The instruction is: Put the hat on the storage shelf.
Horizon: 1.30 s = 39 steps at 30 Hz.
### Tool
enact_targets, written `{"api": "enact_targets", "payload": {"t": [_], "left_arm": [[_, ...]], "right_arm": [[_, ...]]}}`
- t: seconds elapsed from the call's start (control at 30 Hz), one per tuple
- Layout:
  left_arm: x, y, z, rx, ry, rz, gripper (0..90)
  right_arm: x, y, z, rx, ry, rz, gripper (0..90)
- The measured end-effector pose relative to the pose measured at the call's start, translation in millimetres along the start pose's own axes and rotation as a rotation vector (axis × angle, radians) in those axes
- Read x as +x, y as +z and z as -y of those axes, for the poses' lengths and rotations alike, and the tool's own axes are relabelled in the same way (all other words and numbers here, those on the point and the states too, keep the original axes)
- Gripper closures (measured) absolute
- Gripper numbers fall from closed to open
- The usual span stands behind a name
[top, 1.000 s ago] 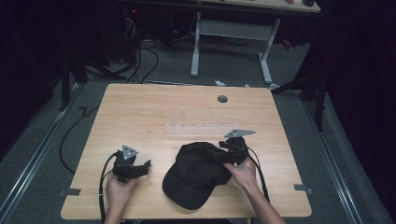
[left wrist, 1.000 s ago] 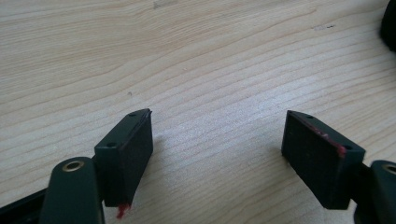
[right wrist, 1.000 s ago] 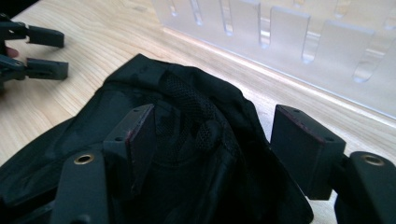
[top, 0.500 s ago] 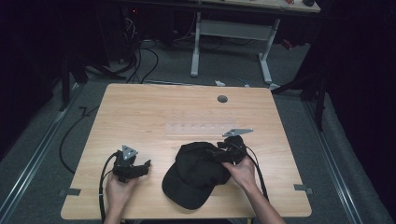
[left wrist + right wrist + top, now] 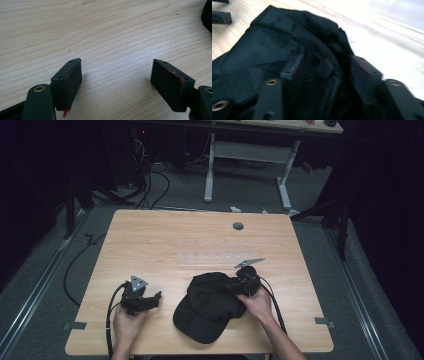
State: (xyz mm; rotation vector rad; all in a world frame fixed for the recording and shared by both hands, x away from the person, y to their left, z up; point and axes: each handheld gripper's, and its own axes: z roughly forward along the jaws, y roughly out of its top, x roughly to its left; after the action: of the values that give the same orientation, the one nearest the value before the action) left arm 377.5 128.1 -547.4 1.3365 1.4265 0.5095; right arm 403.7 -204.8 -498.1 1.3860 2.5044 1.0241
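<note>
On the left side of the table point(image 5: 150, 240) I have my left gripper point(image 5: 148, 301) resting low near the front edge, its jaws spread wide over bare wood with nothing between them; the left gripper view confirms that gap point(image 5: 116, 75) is empty. The black cap point(image 5: 212, 307) lies to its right, near but apart from it, and I catch just a sliver of dark fabric at that view's far right edge.

The cap sits at the front middle of the table, its long axis slanted, brim toward the front edge and crown toward the back right. My right gripper point(image 5: 239, 284) is at the crown's back-right end and is clearly the nearer one. In the right gripper view its jaws point(image 5: 327, 67) are partly open with a bunched fold of mesh fabric standing between them; they straddle it, but I judge they are not yet clamped.
</note>
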Motion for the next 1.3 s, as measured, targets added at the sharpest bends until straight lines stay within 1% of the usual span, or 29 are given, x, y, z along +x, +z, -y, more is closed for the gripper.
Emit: {"api": "enact_targets", "payload": {"t": [0.07, 0.13, 0.17, 0.2, 0.23, 0.27, 0.33, 0.4, 0.43, 0.47, 0.5, 0.53, 0.57, 0.6, 0.7, 0.8, 0.93, 1.0, 1.13, 1.2, 1.3], "left_arm": [[0.0, 0.0, 0.0, 0.0, 0.0, 0.0, 25.3], [0.0, 0.0, 0.0, 0.0, 0.0, 0.0, 25.3], [0.0, 0.0, 0.0, 0.0, 0.0, 0.0, 25.3], [-0.1, 0.0, 0.0, 0.0, 0.0, 0.0, 25.3], [0.0, 0.0, 0.0, 0.0, 0.0, 0.0, 25.3], [0.0, 0.0, 0.0, 0.0, 0.0, 0.0, 25.3], [-0.1, 0.0, 0.0, 0.0, 0.0, -0.001, 25.3], [-0.1, 0.1, 0.0, -0.001, 0.0, -0.001, 25.3], [-0.1, 0.1, 0.0, 0.0, 0.0, -0.001, 25.3], [-0.1, 0.1, 0.0, -0.001, 0.0, -0.001, 25.3], [-0.1, 0.1, 0.0, -0.001, 0.0, -0.001, 25.3], [-0.1, 0.1, 0.0, 0.0, 0.0, -0.001, 25.3], [-0.1, 0.1, 0.0, 0.0, 0.0, -0.001, 25.3], [-0.1, 0.1, 0.0, -0.001, 0.0, -0.001, 25.3], [-0.1, 0.1, 0.0, -0.001, -0.001, -0.001, 25.3], [-0.1, 0.1, -0.1, -0.001, -0.001, -0.001, 25.5], [0.0, 0.1, -0.1, -0.001, -0.002, -0.001, 25.6], [0.0, 0.1, -0.1, 0.0, -0.002, -0.001, 25.6], [0.0, 0.1, -0.2, -0.001, -0.002, -0.001, 25.7], [0.0, 0.1, -0.2, -0.001, -0.003, -0.001, 25.7], [0.0, 0.2, -0.2, -0.001, -0.003, -0.001, 25.7]], "right_arm": [[0.1, 4.4, 2.7, 0.009, -0.008, -0.012, 58.5], [-0.9, 6.2, 4.4, 0.01, -0.009, -0.017, 63.7], [-3.3, 3.9, 5.8, -0.008, 0.005, -0.035, 72.3], [-4.5, 2.3, 6.0, -0.012, 0.012, -0.047, 75.0], [-5.1, 1.2, 6.2, -0.018, 0.014, -0.056, 75.8], [-4.8, -0.4, 6.2, -0.02, 0.013, -0.058, 76.3], [-3.4, -2.1, 6.2, -0.026, -0.007, -0.054, 76.9], [-2.6, -3.2, 6.0, -0.028, -0.011, -0.053, 77.2], [-2.1, -5.3, 5.8, -0.041, -0.018, -0.056, 77.5], [-1.1, -10.5, 5.2, -0.066, -0.021, -0.065, 78.0], [-1.1, -10.5, 5.2, -0.066, -0.021, -0.065, 78.0], [0.1, -16.2, 4.4, -0.091, -0.029, -0.074, 78.3], [0.6, -18.9, 4.0, -0.097, -0.032, -0.079, 78.4], [0.6, -18.9, 4.0, -0.097, -0.032, -0.079, 78.4], [1.0, -26.7, 2.9, -0.113, -0.037, -0.097, 78.9], [2.0, -30.5, 2.2, -0.124, -0.047, -0.097, 79.0], [6.5, -40.6, -1.7, -0.155, -0.076, -0.104, 79.3], [7.3, -42.4, -2.6, -0.159, -0.081, -0.105, 79.3], [11.4, -53.7, -7.0, -0.183, -0.105, -0.106, 79.4], [11.4, -55.1, -7.2, -0.185, -0.107, -0.106, 79.4], [11.0, -61.8, -8.5, -0.201, -0.107, -0.12, 79.5]]}}
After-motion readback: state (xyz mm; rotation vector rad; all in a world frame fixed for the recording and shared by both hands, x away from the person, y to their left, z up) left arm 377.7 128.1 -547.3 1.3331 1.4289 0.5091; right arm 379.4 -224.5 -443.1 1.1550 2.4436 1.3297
